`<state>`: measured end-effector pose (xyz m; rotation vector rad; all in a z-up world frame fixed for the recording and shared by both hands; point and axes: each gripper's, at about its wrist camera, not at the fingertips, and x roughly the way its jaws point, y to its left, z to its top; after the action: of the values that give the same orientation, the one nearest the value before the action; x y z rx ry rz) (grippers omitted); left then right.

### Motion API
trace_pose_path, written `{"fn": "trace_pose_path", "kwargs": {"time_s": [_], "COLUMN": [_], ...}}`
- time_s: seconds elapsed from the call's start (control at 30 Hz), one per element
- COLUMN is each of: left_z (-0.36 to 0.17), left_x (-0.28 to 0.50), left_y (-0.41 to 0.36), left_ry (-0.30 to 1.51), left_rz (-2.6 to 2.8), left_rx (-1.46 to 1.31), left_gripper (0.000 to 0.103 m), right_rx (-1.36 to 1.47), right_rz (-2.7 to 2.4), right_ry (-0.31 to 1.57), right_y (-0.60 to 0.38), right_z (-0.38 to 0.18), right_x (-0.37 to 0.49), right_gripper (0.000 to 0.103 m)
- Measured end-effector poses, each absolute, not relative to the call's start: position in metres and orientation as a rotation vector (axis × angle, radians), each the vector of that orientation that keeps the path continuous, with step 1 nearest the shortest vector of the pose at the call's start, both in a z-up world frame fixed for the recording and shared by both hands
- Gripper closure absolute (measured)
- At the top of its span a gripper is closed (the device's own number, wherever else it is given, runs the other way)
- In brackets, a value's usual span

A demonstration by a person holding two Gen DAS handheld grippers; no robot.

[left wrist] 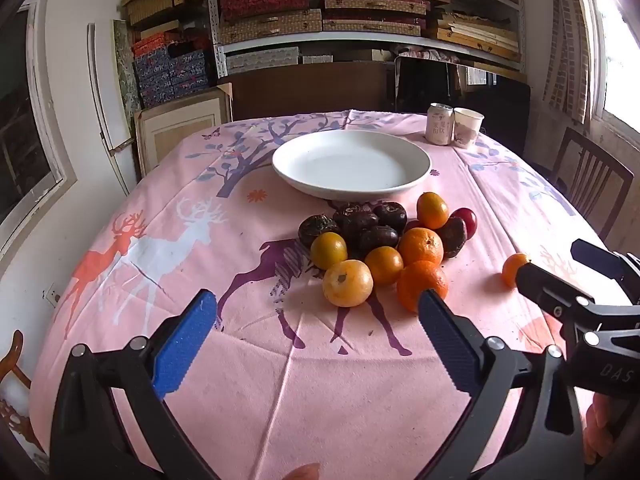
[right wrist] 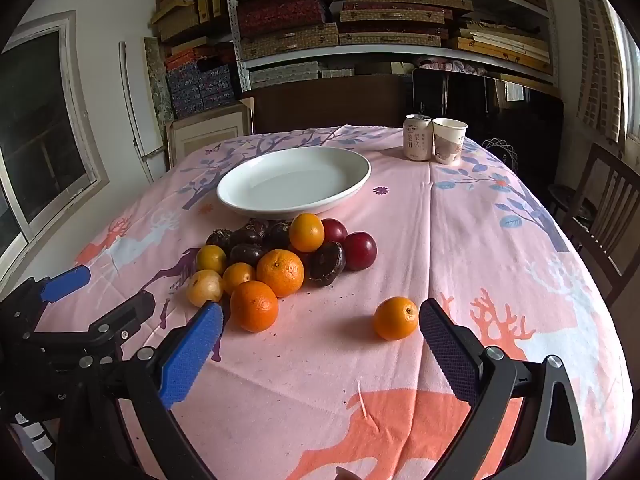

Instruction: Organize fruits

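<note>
A pile of fruit [left wrist: 380, 244] [right wrist: 276, 260] lies on the pink tablecloth: oranges, small yellow-orange fruits, dark brown ones and red plums [right wrist: 360, 250]. Behind it stands an empty white plate [left wrist: 352, 166] [right wrist: 294, 182]. One orange [right wrist: 396, 318] [left wrist: 514, 270] lies apart to the right. My left gripper [left wrist: 320, 312] is open and empty, in front of the pile. My right gripper [right wrist: 320, 320] is open and empty, with the lone orange just inside its right finger [right wrist: 444, 344]. Each gripper shows at the edge of the other's view.
A drink can [right wrist: 417, 137] [left wrist: 439, 124] and a paper cup [right wrist: 448, 140] [left wrist: 467, 127] stand at the table's far right. A wooden chair [right wrist: 608, 220] stands to the right. Shelves of boxes [right wrist: 360, 20] fill the back wall.
</note>
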<state>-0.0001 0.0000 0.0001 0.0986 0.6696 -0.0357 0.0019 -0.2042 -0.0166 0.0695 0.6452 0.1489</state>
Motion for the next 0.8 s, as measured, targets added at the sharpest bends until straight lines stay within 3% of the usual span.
{"fn": "trace_pose_path", "kwargs": {"time_s": [0.8], "left_z": [0.0000], "left_x": [0.0002], "left_y": [0.0001], "left_ry": [0.679], "left_rz": [-0.036], "left_rx": [0.097], "left_gripper": [0.004], "right_rx": [0.085], "right_rz": [0.156], "right_ry": [0.644], "right_y": [-0.2066], "right_z": [-0.0160], "right_x": [0.0006], "right_gripper": [0.004]}}
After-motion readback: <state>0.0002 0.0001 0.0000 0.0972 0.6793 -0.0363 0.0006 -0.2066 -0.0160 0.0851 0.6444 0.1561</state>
